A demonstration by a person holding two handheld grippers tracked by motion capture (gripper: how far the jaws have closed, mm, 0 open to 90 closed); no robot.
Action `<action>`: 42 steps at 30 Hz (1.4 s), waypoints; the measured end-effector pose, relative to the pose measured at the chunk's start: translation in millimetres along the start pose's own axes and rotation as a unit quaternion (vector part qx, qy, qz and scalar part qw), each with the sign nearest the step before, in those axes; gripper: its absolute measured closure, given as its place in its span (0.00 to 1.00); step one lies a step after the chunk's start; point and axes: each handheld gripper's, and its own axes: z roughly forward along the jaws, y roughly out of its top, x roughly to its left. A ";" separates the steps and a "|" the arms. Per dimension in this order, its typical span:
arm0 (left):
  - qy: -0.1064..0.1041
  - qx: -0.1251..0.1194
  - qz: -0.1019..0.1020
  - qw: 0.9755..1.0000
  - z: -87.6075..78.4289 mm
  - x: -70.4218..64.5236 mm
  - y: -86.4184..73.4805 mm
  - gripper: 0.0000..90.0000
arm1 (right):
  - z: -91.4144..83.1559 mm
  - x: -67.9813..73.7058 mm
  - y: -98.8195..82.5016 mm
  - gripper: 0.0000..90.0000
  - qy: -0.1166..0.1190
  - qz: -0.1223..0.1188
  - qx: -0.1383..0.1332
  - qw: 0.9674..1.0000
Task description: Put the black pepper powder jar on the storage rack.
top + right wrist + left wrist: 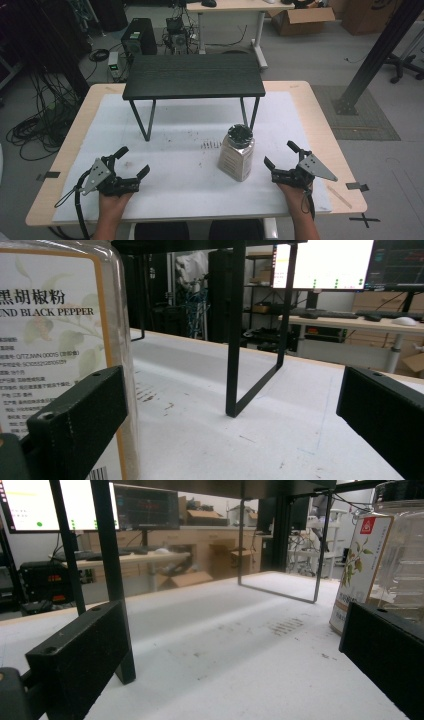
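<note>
**Both grippers open on the mat, pepper jar between them**

The right gripper (280,160) rested low over the white mat (185,185), held from below by the person's right hand (296,192). Its jaws stood wide apart with nothing between them. In the right gripper view the two black jaws rose from the bottom corners, and the gap between them showed bare mat and a leg of the black stand (235,330).

Just beside the right gripper, toward the table's middle, stood the ground black pepper jar (237,152). It was upright on the mat, black lid on top, label facing the person. It was near the gripper's inner jaw but not touching it. In the right gripper view the jar (60,340) sat at the left edge, behind the left-hand jaw; the label read "ground black pepper".

The left gripper (132,161) lay well apart from the jar, at the mat's left front, held by the left hand (112,200). Its jaws were also spread, empty. In the left gripper view the jar (385,555) appeared at the far right, beyond the right-hand jaw.

Behind the jar stood the black stand (194,75), a small dark-topped table on thin legs; its right legs were near the jar. A patch of dark marks (210,145) lay on the mat left of the jar.
</note>
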 end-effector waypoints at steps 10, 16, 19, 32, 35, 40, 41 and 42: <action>0.000 0.000 0.000 1.000 0.0 -0.1 0.0 0.00 | -2.5 -3.5 19.7 0.00 0.031 0.033 0.006 0.999; 0.000 0.000 0.001 1.000 -0.1 -0.3 0.0 0.00 | -4.6 2.1 38.1 0.00 0.057 0.040 0.001 0.998; 0.000 -0.001 0.001 1.000 -0.1 -0.4 -0.1 0.00 | -4.6 5.4 43.8 0.00 0.068 0.037 0.005 0.997; -0.001 -0.001 0.001 1.000 0.0 -0.2 0.0 0.00 | -0.5 14.5 59.1 0.00 0.101 0.032 0.021 0.994; -0.001 -0.001 0.001 1.000 -0.1 -0.3 -0.1 0.00 | 2.9 18.7 60.8 0.00 0.114 0.024 0.032 0.993; -0.001 -0.001 0.001 1.000 0.0 -0.3 0.0 0.00 | 7.1 23.6 63.5 0.00 0.127 0.025 0.040 0.991; -0.001 -0.001 0.001 1.000 -0.1 -0.3 0.0 0.00 | 7.7 24.4 63.9 0.00 0.129 0.026 0.041 0.990; -0.001 -0.001 0.001 1.000 0.0 -0.3 0.0 0.00 | 8.6 25.4 64.3 0.00 0.133 0.026 0.043 0.990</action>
